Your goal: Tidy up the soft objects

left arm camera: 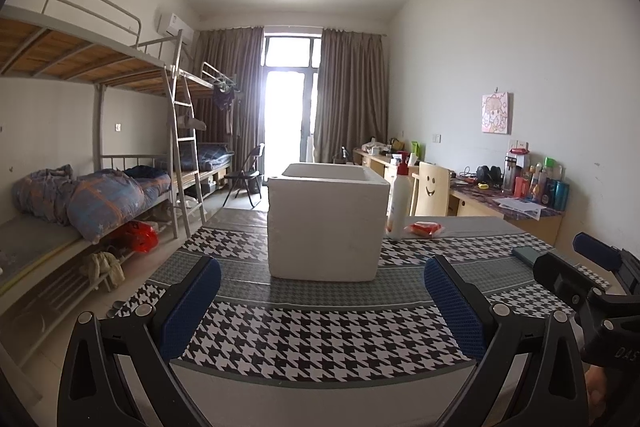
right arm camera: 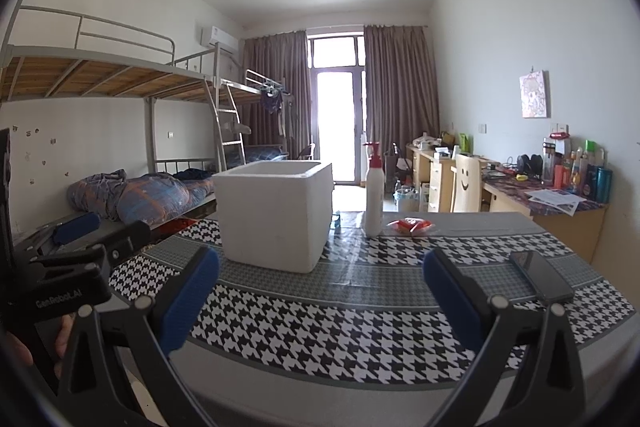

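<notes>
Grey table (left arm camera: pixel 320 383) covered by a black-and-white houndstooth cloth (left arm camera: pixel 320 331), striped with finer grey check bands — it fills the lower half of both views.

White foam box (left arm camera: pixel 326 223), open-topped, square, standing upright on the cloth near the middle of the table. Inside not visible from either wrist.

Left gripper (left arm camera: pixel 322 303): black frame, blue ribbed pads, jaws spread wide with nothing between them; held low over the near edge of the table, pointed straight at the box. Right gripper (right arm camera: pixel 320 299): same build, jaws likewise spread wide and empty, box a little left of its line.

White plastic pump bottle with a red collar (right arm camera: pixel 374 201), upright, just right of the box and slightly behind it.

Dark flat phone (right arm camera: pixel 542 277), lying face up on the cloth at the right side, just beside the right gripper's outer finger.

Small red-and-orange soft packet (right arm camera: pixel 410 225) — the only soft item seen on the table — lying flat on the far right part of the cloth, just right of the bottle, well apart from both grippers and outside the box.
</notes>
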